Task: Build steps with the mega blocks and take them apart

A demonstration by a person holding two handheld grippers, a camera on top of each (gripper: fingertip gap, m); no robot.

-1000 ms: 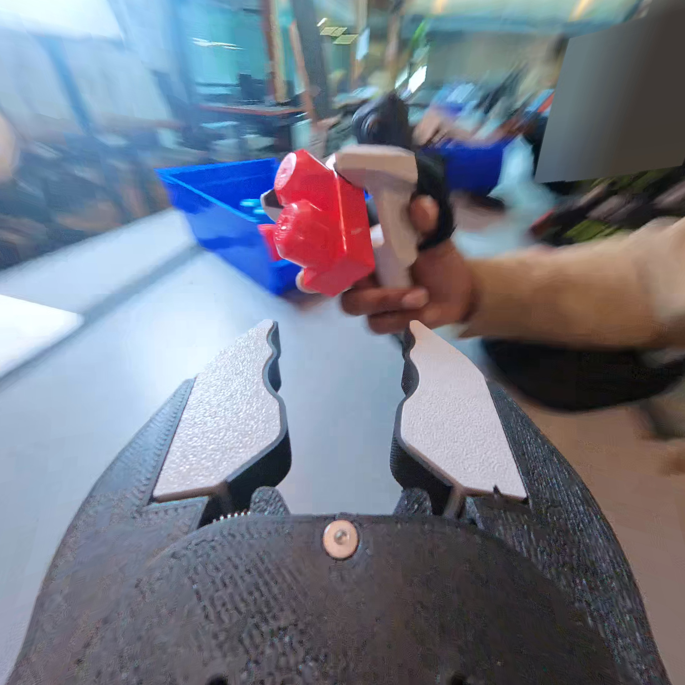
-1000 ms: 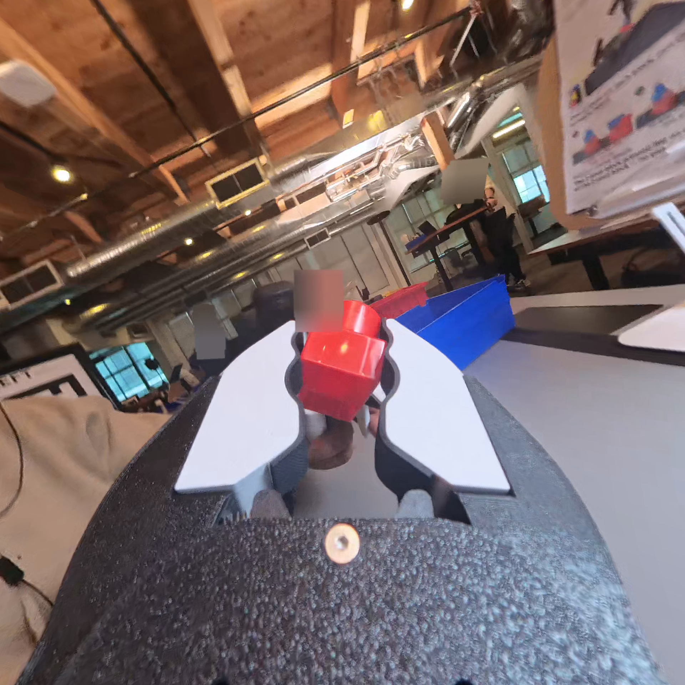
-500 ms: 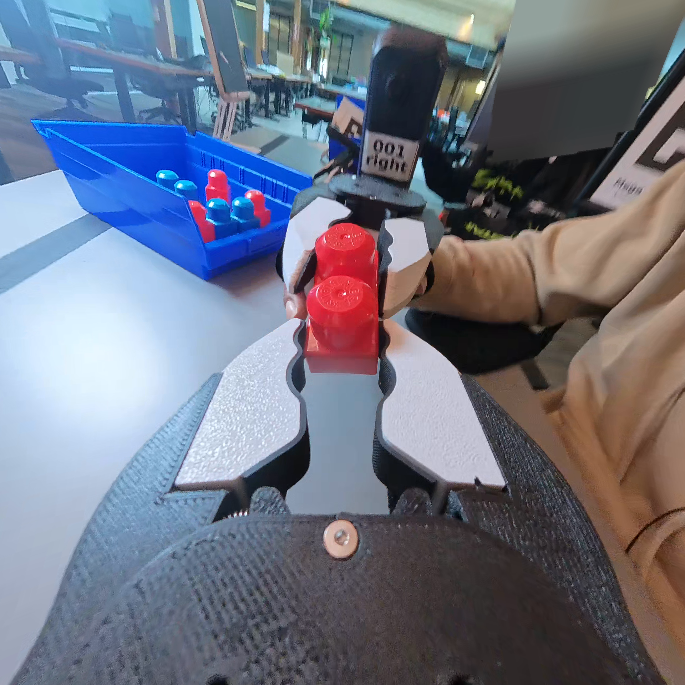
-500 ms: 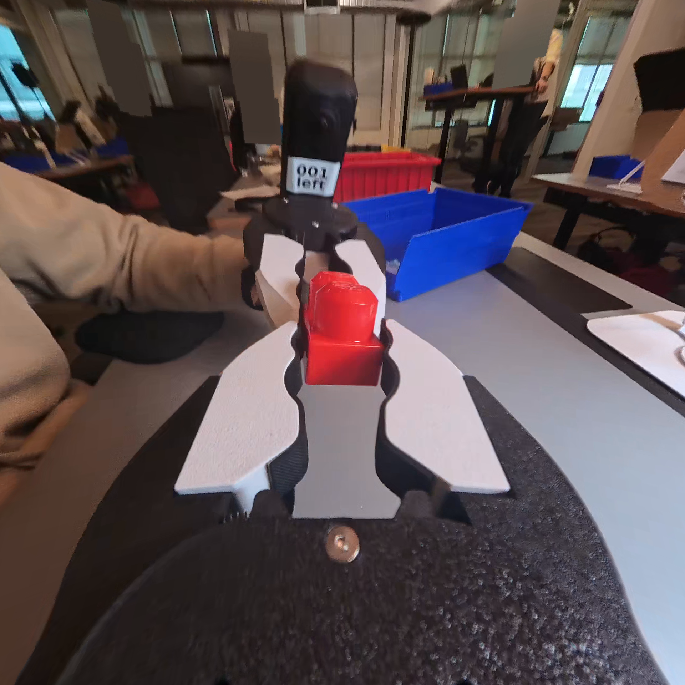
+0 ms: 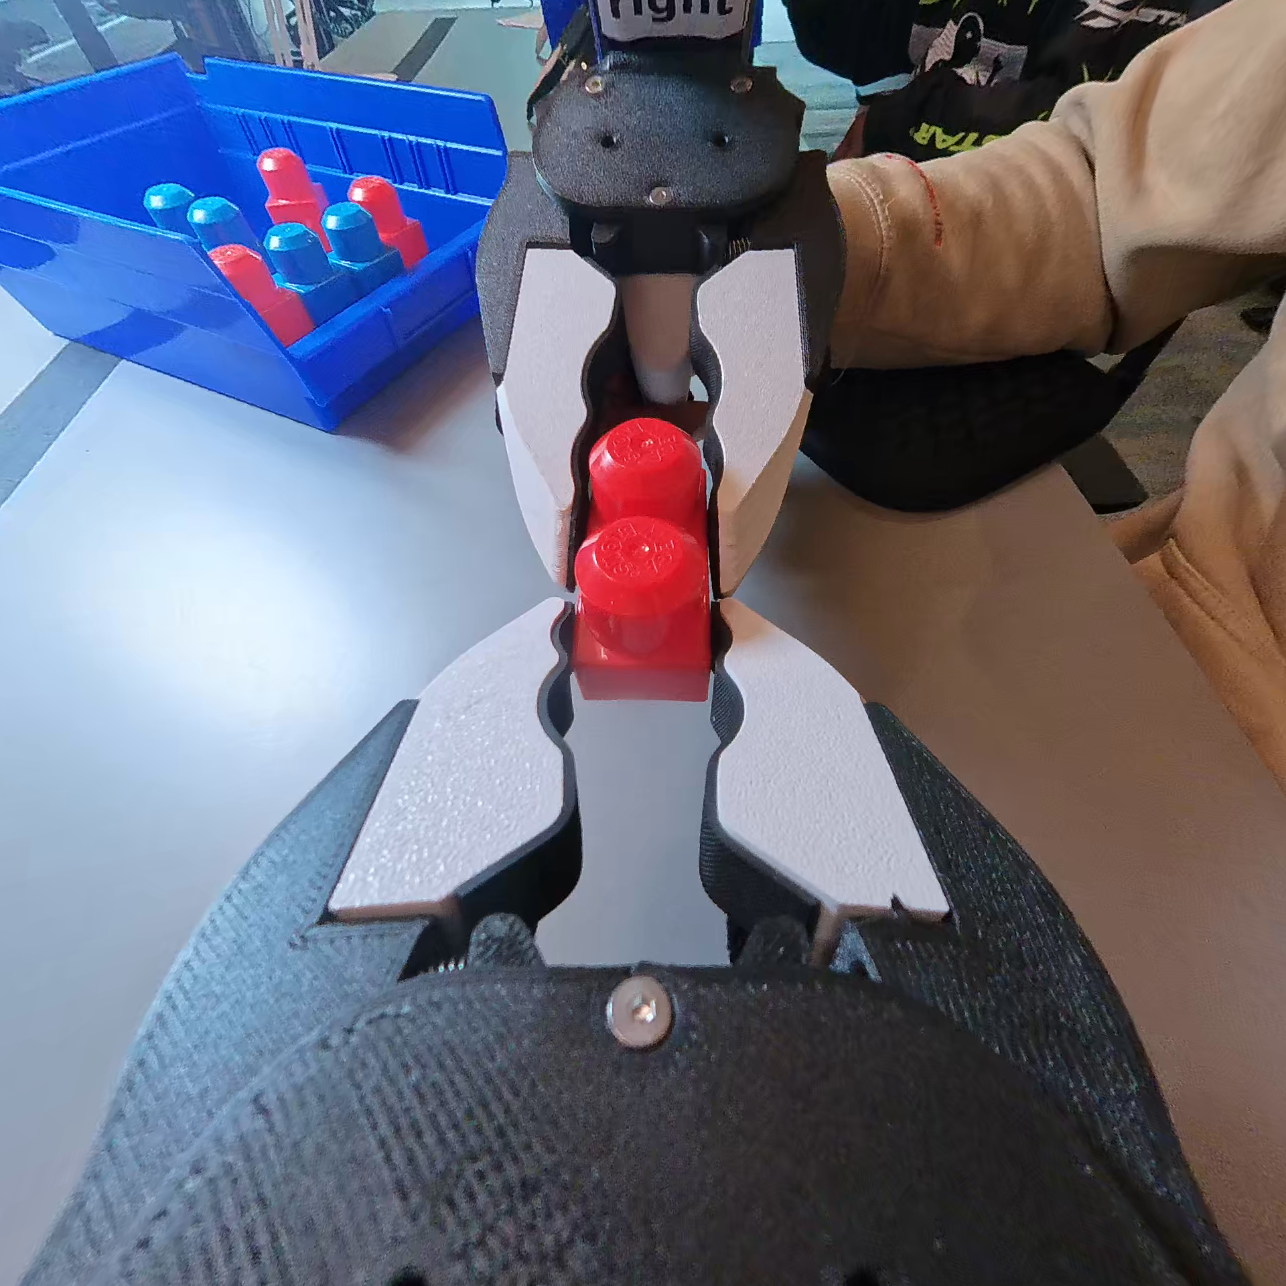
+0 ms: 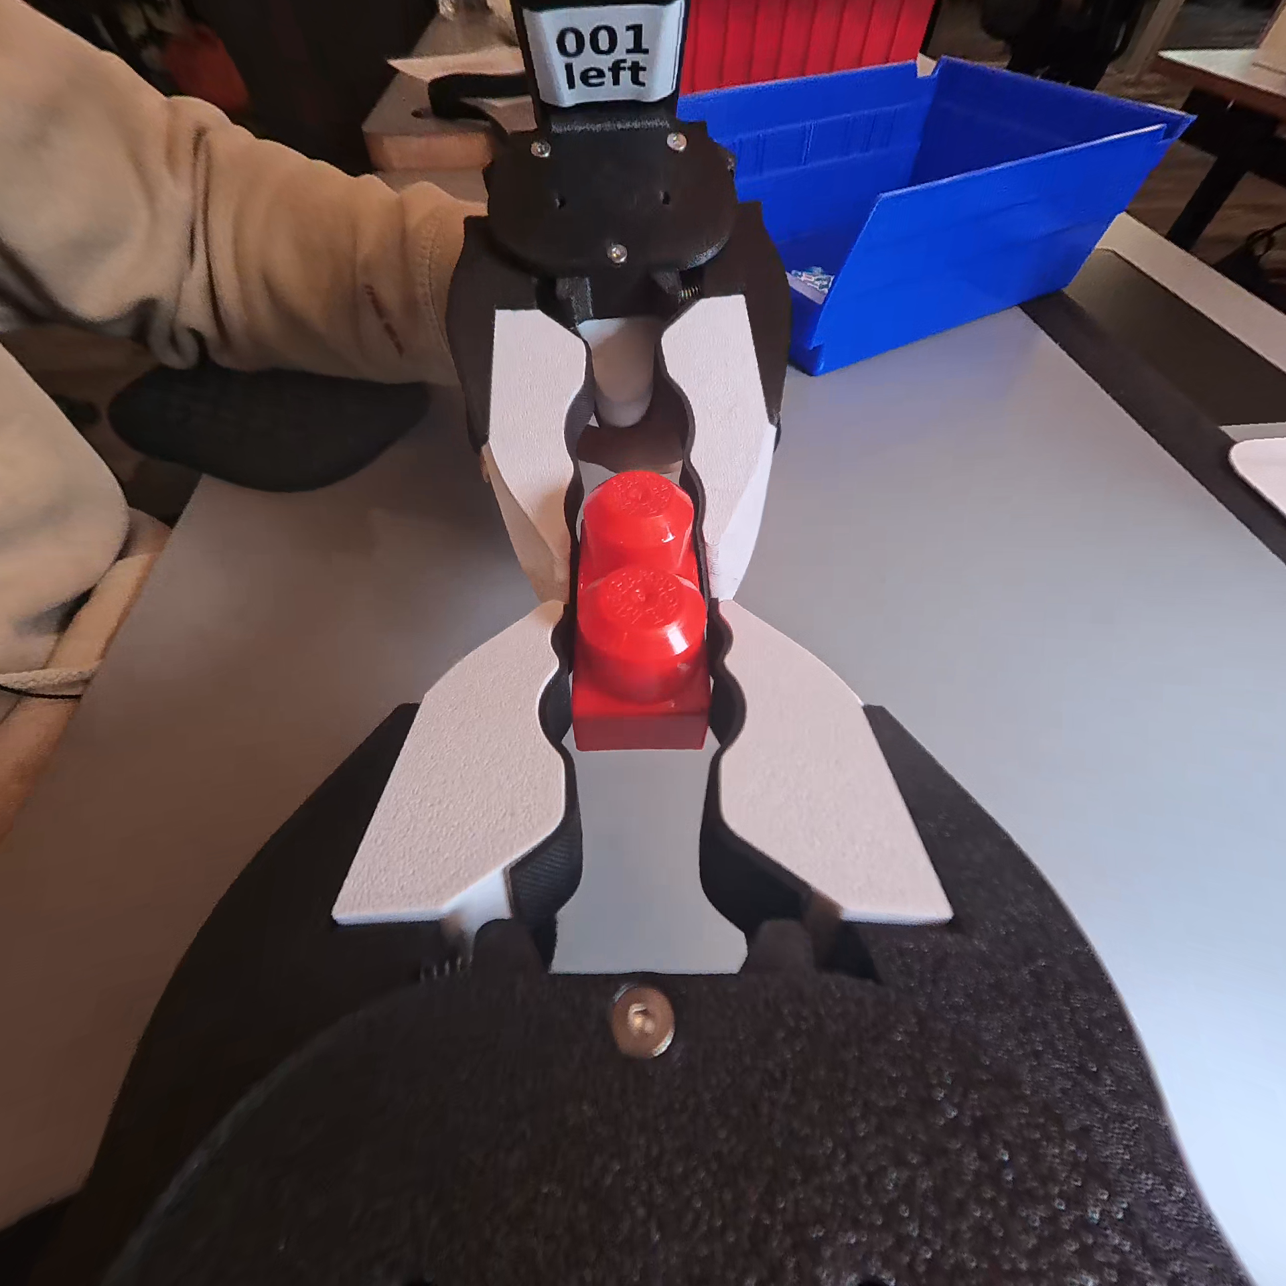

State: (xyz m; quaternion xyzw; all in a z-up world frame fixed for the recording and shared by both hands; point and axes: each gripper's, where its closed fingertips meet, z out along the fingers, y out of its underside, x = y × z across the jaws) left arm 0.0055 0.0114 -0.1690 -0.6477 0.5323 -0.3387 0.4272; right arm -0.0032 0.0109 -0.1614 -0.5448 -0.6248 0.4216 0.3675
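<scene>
Red block (image 5: 644, 626), studs up, lengthwise between left claw (image 5: 640, 654) and right claw (image 6: 640, 696), both pinching it.

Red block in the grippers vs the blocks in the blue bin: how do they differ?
The red block is held over the table between the left gripper and right gripper; the bin blocks sit loose in the blue bin. It is red; those mix red and blue. All have round studs.

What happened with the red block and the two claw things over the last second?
A second ago only the right gripper held the red block, up in the air, with the left gripper open and apart. Since then they met tip to tip and the left's jaws closed on the block's near end. The blue bin stayed put.
</scene>
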